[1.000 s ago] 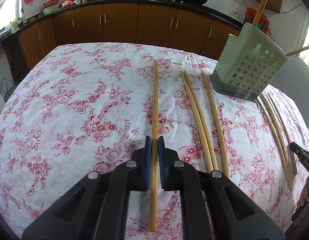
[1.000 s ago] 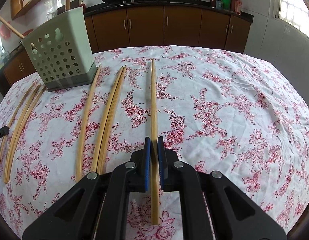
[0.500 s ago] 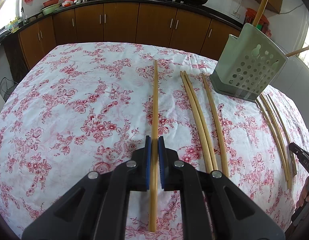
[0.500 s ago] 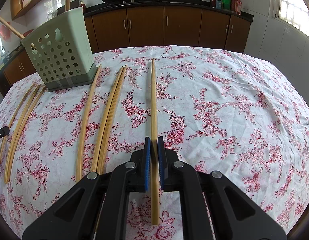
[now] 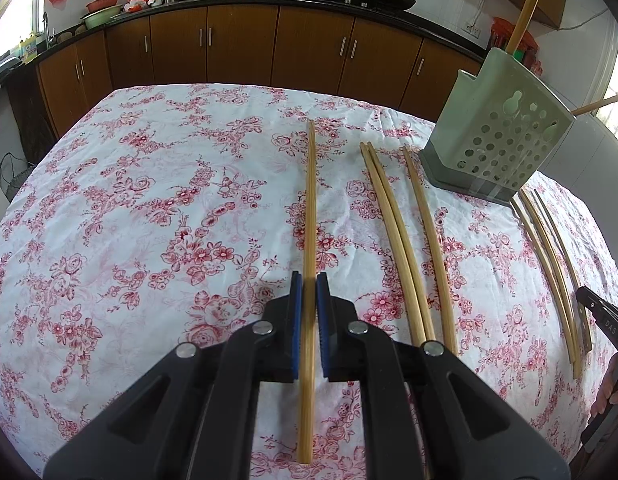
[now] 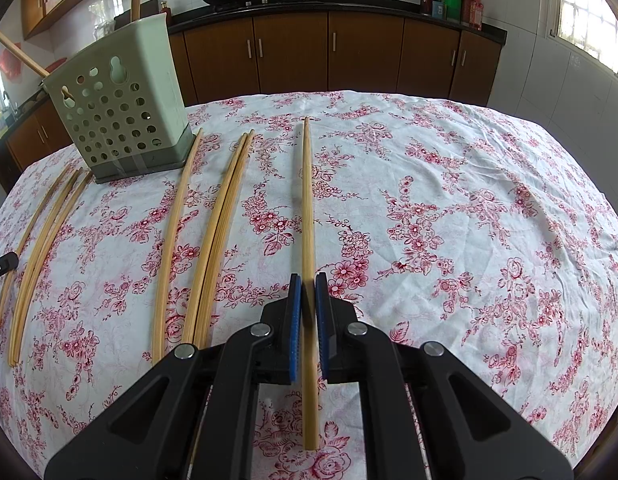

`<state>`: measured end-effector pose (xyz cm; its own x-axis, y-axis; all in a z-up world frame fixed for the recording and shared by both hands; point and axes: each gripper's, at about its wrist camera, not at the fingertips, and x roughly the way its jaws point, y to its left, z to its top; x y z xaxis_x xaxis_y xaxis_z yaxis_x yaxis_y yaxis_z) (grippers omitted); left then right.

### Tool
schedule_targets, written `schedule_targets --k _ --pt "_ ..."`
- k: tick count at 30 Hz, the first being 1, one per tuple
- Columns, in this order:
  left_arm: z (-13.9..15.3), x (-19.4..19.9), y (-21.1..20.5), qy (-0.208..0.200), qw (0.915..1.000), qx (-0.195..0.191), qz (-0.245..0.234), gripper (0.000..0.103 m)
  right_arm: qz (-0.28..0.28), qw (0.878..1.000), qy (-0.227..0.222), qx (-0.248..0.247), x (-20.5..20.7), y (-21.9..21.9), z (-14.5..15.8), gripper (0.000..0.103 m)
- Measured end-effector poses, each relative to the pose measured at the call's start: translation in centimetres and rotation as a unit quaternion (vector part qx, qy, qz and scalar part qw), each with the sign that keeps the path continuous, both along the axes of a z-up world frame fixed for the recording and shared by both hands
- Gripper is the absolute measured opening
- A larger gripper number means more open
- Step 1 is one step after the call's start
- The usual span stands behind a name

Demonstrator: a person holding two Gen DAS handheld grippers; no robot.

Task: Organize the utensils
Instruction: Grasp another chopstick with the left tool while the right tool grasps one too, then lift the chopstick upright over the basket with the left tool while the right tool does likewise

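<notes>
A long chopstick (image 5: 309,216) is sitting pinched between the blue pads of the left claw (image 5: 309,312), gripped near its lower end. The right claw (image 6: 308,312) is likewise clenching its own chopstick (image 6: 307,200). Each stick is running straight ahead from its claw, over the floral cloth of the worktop (image 5: 129,220).

Nothing is changing: compared with a second ago, both claws are staying closed and still, and both sticks are keeping the same line. This is probably a pause after gripping, with the lift yet to begin.

More chopsticks are lying on the cloth between the two claws: a touching pair (image 5: 393,232) with a single (image 5: 429,232) just beside it, then a loose bundle (image 5: 549,264) on the far side of the holder.

The green perforated holder (image 6: 121,108) is standing upright near the worktop's far edge, with at least two sticks already leaning out of its top. So the sorting is looking partly done, and the two gripped sticks are likely heading there next.

Beyond the worktop, brown kitchen cabinets (image 6: 293,56) are lining the wall.
</notes>
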<state>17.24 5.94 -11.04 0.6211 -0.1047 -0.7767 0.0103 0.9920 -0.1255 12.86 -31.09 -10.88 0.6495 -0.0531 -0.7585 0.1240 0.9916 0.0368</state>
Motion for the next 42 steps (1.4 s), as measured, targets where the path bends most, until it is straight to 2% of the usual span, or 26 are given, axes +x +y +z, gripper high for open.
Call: schedule_targets --k 26,36,38,42 --pt "0.1 -0.1 0.0 -0.001 1.0000 -0.001 0.000 0.010 0.000 1.000 0.000 0.003 0.1 0.0 0.0 0.009" --pt "0.3 -1.9 -1.0 0.002 0.9990 0.041 -0.021 0.009 -0.002 1.000 0.001 0.012 -0.5 -0.3 0.3 0.008" --pt "0.8 -2.0 -1.0 -0.003 0.9988 0.043 -0.023 0.009 -0.005 1.000 -0.016 0.017 -1.0 -0.5 1.3 0.008" --pt "4.6 -2.8 -0.4 -0.056 0.9979 0.027 -0.018 0.009 -0.009 0.998 -0.068 0.016 -2.1 -1.0 4.6 0.008"
